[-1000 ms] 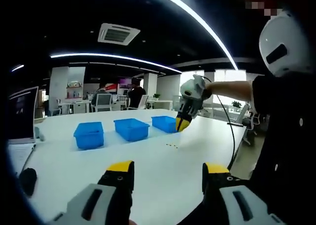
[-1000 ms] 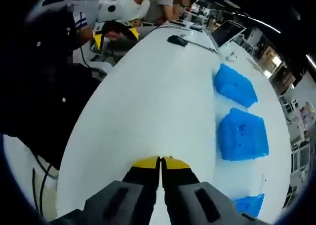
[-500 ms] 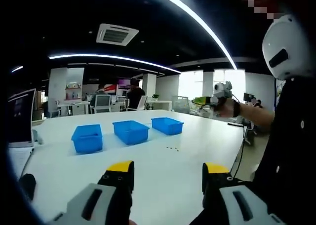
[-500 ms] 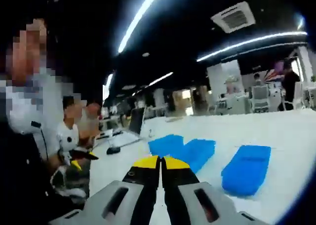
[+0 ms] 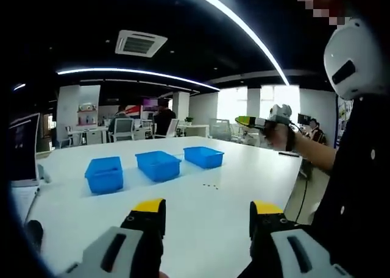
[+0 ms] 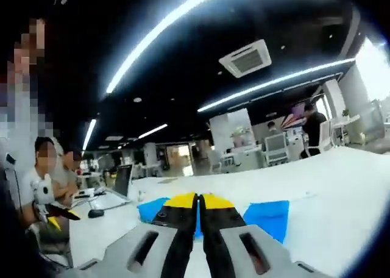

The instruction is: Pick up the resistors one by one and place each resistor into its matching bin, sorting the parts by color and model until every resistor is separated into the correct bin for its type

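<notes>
While the right tool (image 6: 198,200) is hanging closed off the surface (image 5: 244,168), the left tool (image 5: 207,208) is waiting open. Ahead of it the resistors (image 5: 210,185) are lying tiny, likely slipping or landing in a wrong bin (image 5: 158,164).

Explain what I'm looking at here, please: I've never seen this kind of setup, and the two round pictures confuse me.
There is no robot arm. A person holds one hand tool in each hand, each with two yellow-tipped fingers, and a fisheye camera rides on each tool.

The left gripper view looks along the left gripper, whose fingers stand wide apart with nothing between them. Ahead is a white table carrying three blue bins in a row and a few tiny dark specks, probably the resistors, though they are too small to tell. At the right, the person's other hand holds the right gripper up in the air, away from the table.

The right gripper view looks along the right gripper, its fingers pressed together; whether they pinch anything cannot be told. Behind them are blue bins, a laptop and seated people.
</notes>
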Motion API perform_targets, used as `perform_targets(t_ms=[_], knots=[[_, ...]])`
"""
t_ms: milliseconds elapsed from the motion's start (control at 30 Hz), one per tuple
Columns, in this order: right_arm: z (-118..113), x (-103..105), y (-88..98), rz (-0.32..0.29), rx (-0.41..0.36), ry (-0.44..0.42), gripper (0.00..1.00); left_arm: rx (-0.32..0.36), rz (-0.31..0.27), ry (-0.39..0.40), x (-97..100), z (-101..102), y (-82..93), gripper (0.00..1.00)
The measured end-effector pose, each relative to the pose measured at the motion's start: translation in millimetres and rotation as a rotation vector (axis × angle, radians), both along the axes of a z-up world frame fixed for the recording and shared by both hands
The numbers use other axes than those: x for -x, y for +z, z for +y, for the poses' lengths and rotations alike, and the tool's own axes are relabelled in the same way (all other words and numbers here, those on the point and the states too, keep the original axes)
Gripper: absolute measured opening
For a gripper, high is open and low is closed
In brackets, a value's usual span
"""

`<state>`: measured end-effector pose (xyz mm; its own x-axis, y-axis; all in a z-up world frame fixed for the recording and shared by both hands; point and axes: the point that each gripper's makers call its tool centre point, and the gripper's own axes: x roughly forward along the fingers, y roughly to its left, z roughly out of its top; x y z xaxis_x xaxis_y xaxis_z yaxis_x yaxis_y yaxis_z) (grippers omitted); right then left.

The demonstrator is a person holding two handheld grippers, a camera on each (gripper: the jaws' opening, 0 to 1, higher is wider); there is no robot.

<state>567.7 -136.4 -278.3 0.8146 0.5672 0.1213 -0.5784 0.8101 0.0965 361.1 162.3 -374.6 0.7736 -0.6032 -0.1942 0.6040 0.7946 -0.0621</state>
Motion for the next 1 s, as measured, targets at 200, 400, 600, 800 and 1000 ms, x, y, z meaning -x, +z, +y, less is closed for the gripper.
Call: perform_targets(t_ms=[200, 400, 600, 800, 1000], knots=[[-3.3, -61.5, -5.3, 0.036, 0.034, -0.083, 0.05, 0.01, -0.008, 0.024, 4.4, 7.0, 1.1, 0.57], [-5.6, -107.8, -17.5, 0.062, 0.081, -0.165, 0.05, 0.012, -0.015, 0.04, 8.5, 12.7, 2.3, 0.57], [-5.5, -124.8, -30.0, 0.05, 0.145, -0.21, 0.13, 0.014, -0.016, 0.051, 11.1, 17.3, 2.0, 0.57], [-2.1, -112.8, -28.4, 0.048, 0.151, -0.196, 0.21, 0.017, -0.017, 0.051, 10.2, 17.6, 1.3, 0.57], [-3.4, -108.8, -26.6, 0.056, 0.134, -0.175, 0.25, 0.016, -0.017, 0.042, 8.3, 15.4, 0.6, 0.57]])
